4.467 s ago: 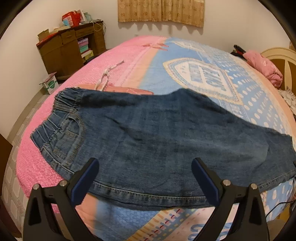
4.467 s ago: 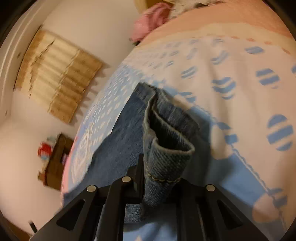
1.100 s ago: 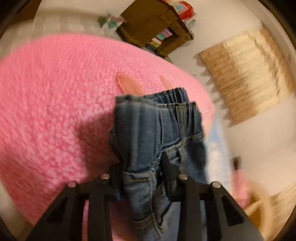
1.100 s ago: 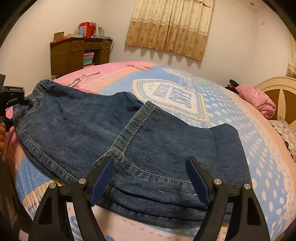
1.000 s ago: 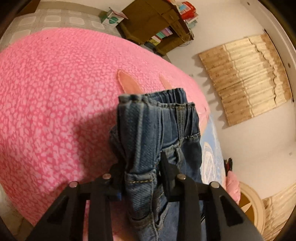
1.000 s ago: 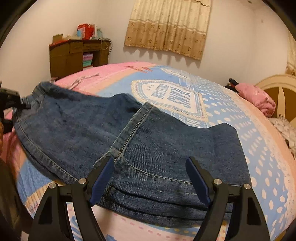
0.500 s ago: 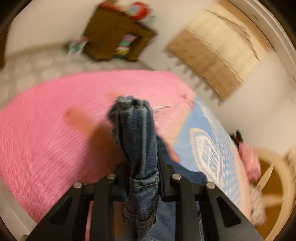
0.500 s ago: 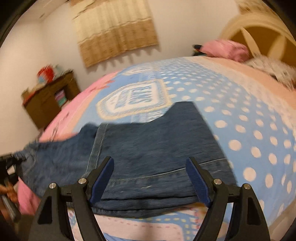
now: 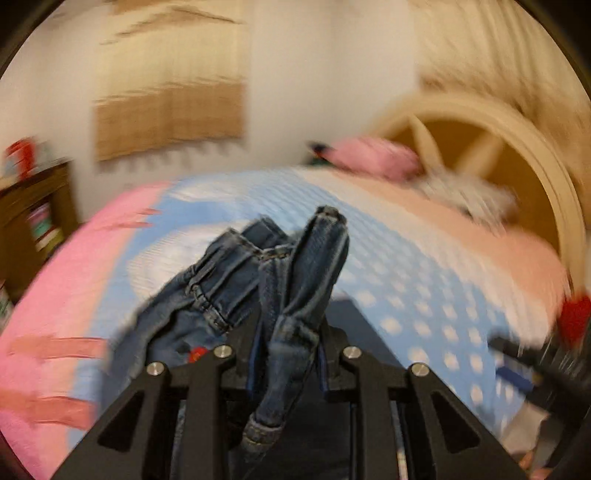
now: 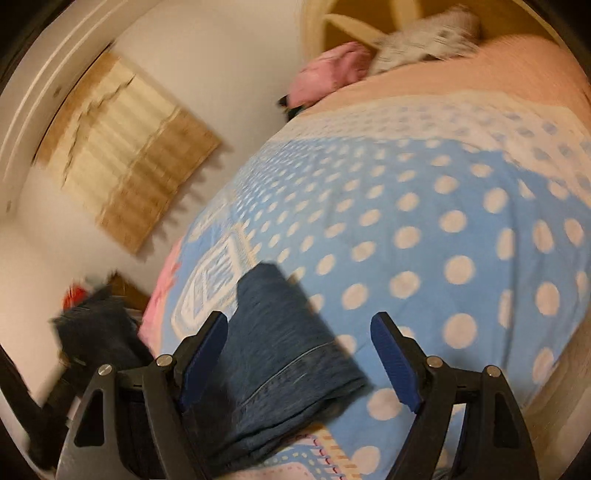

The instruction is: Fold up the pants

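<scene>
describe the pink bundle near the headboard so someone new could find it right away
Start at the big arched cream headboard at the far end of the bed. At its foot, on the side toward the window curtain, lies a crumpled pink bundle. It touches a grey-white cloth, and alone there is solid bright pink.

The pants (image 9: 291, 280) are dark blue denim with lighter faded seams. The bedspread (image 10: 424, 229) is light blue with white polka dots, bordered in pink and peach. The curtain (image 10: 125, 166) is cream and tan. The gripper pads (image 10: 391, 365) are blue.
</scene>
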Demonstrator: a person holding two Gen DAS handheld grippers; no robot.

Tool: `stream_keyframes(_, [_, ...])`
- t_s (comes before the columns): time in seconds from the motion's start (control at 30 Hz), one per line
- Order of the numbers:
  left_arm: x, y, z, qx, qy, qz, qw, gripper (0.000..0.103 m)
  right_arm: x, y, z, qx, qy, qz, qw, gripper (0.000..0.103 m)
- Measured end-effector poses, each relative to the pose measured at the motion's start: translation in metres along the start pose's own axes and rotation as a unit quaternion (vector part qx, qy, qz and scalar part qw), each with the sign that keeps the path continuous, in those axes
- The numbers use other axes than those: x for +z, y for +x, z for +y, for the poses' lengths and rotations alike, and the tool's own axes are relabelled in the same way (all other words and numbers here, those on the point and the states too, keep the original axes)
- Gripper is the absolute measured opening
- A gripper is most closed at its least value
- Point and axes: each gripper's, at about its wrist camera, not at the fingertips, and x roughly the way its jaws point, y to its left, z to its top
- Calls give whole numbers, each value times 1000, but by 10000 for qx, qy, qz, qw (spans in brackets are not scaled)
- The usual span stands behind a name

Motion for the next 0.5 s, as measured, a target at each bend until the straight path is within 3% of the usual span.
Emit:
stream_keyframes(0.1, [-42, 48, -54, -274, 827, 792, 9930, 24, 2, -2, -11, -94, 227, -11, 9997, 81])
stream_keyframes(0.13, [-60, 65, -66, -132, 1177, 1110, 9867, 25, 1, -3, -12, -123, 249, 0, 9996, 81])
stream_keyframes(0.17, [-64, 74, -67, -35, 1316, 1183, 9842, 25, 1, -3, -12, -142, 253, 10, 9996, 81])
stream_keyframes(0.23, [-67, 71, -69, 156, 1425, 1024, 9844, 30, 0, -1, -10, -103, 203, 44, 9997, 81])
stream_keyframes(0.37, [-54, 60, -61, -201, 1172, 1235, 9852, 39, -3, 8, -7, 32, 200, 192, 9996, 81])
stream_keyframes(0.5, [-51, 24, -57, -280, 807, 848, 9927, 75, -3, 13, -4, 229, 147, 296, 9992, 81])
